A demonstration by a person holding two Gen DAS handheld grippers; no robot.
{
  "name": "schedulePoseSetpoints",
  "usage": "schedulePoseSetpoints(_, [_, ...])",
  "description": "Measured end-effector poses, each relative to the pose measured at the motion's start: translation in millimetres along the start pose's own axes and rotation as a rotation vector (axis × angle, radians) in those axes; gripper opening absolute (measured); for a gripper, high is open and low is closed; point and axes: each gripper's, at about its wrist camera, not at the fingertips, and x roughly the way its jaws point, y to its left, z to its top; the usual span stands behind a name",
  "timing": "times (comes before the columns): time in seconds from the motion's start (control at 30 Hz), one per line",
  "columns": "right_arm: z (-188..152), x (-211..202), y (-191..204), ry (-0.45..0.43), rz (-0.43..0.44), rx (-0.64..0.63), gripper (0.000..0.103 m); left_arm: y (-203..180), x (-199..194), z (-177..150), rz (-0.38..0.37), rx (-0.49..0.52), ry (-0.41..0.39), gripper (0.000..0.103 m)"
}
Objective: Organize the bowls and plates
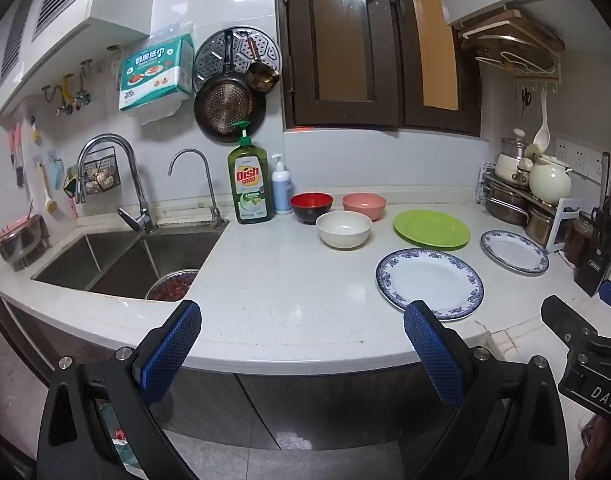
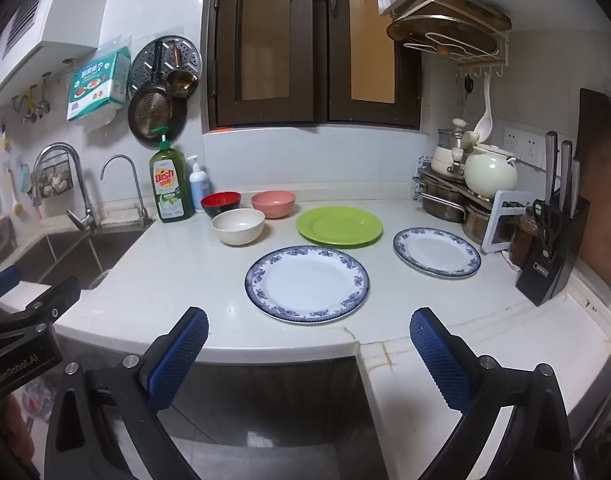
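On the white counter stand three bowls: red-and-black, pink and cream. To their right lie a green plate, a large blue-rimmed plate and a smaller blue-rimmed plate. The right wrist view shows the same bowls and plates. My left gripper is open and empty at the counter's front edge. My right gripper is open and empty just before the large plate.
A sink with two taps is at the left, with a dish soap bottle and a pump bottle beside it. Pots and a rack and a knife block crowd the right corner.
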Motion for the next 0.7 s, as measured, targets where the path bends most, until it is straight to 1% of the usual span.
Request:
schedulePoseSetpoints(0.1, [0.0,0.2,0.1,0.003,-0.001,-0.001,0.102,7.0,3.1,6.1,-0.006,0.001,0.003,0.103])
schedulePoseSetpoints(0.17, [0.5,0.0,0.3,0.001,-0.002,-0.001,0.102,3.6,0.9,13.3,-0.012,0.011,0.001,0.103])
schedulePoseSetpoints(0.27, [2.3,0.7,-0.6,-0.001,-0.007,0.0,0.102,1.6,-6.5,12.0,-0.021,0.026,-0.02,0.103])
schedulePoseSetpoints(0.33, [3.2,-0.7,-5.1,0.0,-0.008,0.006,0.102,-5.3,-2.3,8.5,-0.016,0.034,-0.03,0.103])
schedulePoseSetpoints(0.47, [11.1,-2.0,-11.5,-0.001,-0.012,0.02,0.102,-4.4,-1.8,10.4,-0.021,0.04,-0.035,0.103])
schedulePoseSetpoints(0.53, [9.6,-2.4,-13.7,-0.014,-0.017,0.031,0.102,-5.9,-1.8,12.4,-0.022,0.048,-0.038,0.103])
schedulePoseSetpoints(0.7, [13.4,-3.1,-14.0,-0.018,-0.018,0.034,0.102,-6.1,-2.5,13.4,-0.034,0.046,-0.043,0.103])
